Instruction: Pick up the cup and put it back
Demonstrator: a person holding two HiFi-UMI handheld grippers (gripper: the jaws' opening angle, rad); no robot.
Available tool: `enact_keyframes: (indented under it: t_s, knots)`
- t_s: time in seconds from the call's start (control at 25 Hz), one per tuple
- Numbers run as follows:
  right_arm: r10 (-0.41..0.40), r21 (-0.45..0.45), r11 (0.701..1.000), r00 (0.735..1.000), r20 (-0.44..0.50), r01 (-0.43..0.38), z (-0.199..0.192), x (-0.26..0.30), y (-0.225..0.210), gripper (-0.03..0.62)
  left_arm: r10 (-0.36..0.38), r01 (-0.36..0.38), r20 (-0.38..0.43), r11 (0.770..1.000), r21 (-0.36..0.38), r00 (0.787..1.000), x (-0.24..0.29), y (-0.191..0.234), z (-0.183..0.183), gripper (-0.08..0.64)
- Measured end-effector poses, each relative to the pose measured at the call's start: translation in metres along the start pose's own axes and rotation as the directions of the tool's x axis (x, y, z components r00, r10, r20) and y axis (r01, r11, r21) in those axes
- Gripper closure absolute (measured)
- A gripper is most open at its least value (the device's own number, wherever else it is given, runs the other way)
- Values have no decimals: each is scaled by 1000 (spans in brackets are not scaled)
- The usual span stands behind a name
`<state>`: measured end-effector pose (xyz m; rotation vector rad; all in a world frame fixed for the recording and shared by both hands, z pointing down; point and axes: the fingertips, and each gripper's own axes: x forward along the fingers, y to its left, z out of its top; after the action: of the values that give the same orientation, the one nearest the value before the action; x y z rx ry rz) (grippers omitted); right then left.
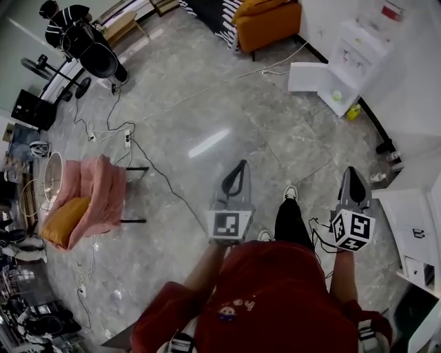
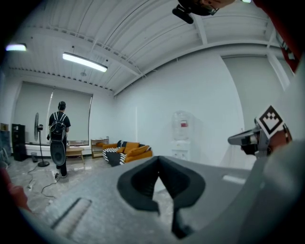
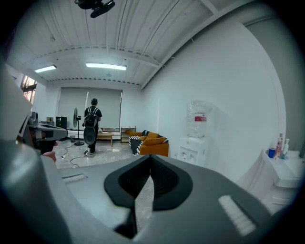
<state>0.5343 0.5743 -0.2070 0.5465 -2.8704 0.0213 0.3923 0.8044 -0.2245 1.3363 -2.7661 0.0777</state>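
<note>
Grey stone floor (image 1: 207, 131) is seen under both tongs, with an orange sofa (image 1: 265, 21) far ahead of them and a water dispenser (image 1: 348, 58) ahead and to the right of the right tongs (image 1: 352, 172); the fill of its top bottle cannot be read. Left tongs (image 1: 240, 165) and right tongs are both closed together, with nothing clamped. No cup is made out in any view, so the task is judged not started: finding, lifting and returning the cup are all left, and small green items at the dispenser are too small to be named.
</note>
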Motion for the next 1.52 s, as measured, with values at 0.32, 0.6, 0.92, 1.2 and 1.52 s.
enact_keyframes:
  t_s: [0.32, 0.6, 0.92, 1.2, 1.52]
  knots:
    - [11, 20, 1000, 1000, -22, -11, 26, 88, -48, 591, 4, -4, -31, 1000, -11, 1000, 103, 3, 19, 560]
    - [12, 39, 999, 999, -34, -11, 44, 160, -107, 591, 6, -9, -58, 998, -65, 998, 200, -9, 34, 560]
    - [2, 68, 998, 1000, -27, 0, 58, 230, -174, 591, -1, 0, -53, 1000, -24, 999, 294, -29, 52, 560]
    - [-18, 68, 998, 1000, -23, 19, 69, 271, -205, 591, -7, 6, -54, 1000, -22, 999, 349, -33, 59, 560]
    - [-117, 85, 989, 991, -58, 121, 63, 319, -227, 591, -93, 90, -66, 995, -41, 993, 430, -15, 48, 560]
